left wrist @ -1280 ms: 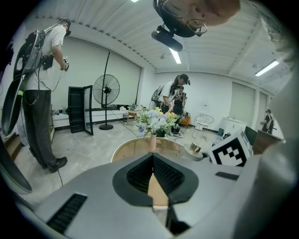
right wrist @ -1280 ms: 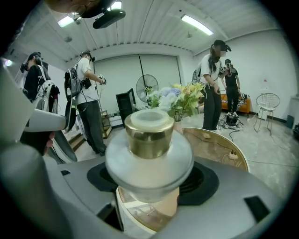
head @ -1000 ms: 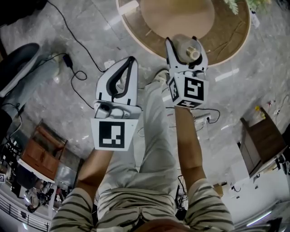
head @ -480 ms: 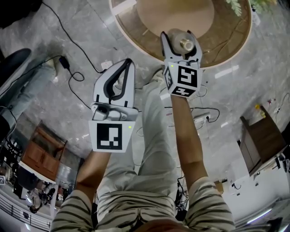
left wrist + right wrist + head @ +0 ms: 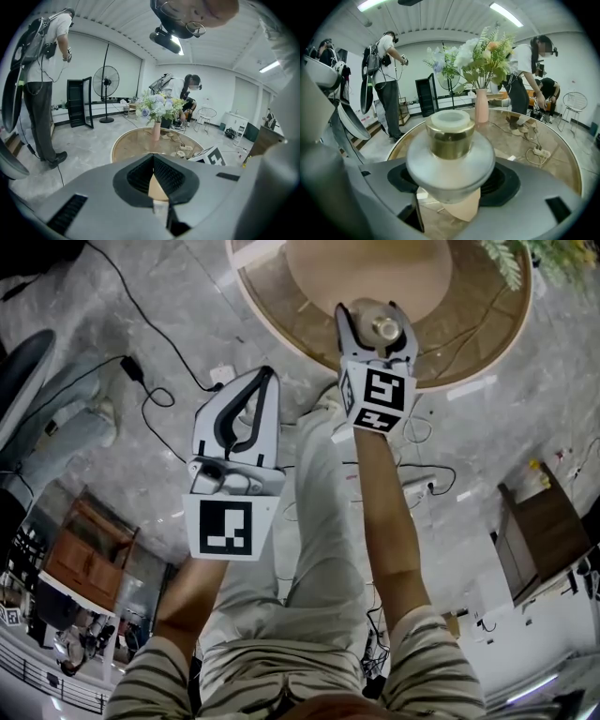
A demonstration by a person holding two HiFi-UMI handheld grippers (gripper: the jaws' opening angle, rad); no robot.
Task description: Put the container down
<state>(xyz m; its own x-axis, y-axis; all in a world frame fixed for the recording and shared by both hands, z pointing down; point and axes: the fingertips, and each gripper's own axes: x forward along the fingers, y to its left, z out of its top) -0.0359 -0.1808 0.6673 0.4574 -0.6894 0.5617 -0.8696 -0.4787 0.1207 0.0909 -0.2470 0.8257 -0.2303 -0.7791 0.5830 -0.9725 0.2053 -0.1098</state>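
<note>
My right gripper (image 5: 376,317) is shut on the container (image 5: 379,330), a frosted glass jar with a gold collar and a white cap. It hangs over the near rim of the round glass table (image 5: 281,334). In the right gripper view the container (image 5: 450,154) fills the middle between the dark pads, with the table (image 5: 543,136) beyond it. My left gripper (image 5: 266,373) is held lower and to the left, over the floor, shut with nothing in it. In the left gripper view its pads (image 5: 161,176) meet at the tips.
A pink vase of flowers (image 5: 482,105) and a white power strip (image 5: 540,152) with cables are on the table. Black cables (image 5: 155,395) trail over the grey floor at the left. A wooden cabinet (image 5: 544,521) is at the right. Persons (image 5: 388,84) stand beyond the table.
My right gripper has carried the container a little further out over the table's rim. The left gripper has hardly moved.
</note>
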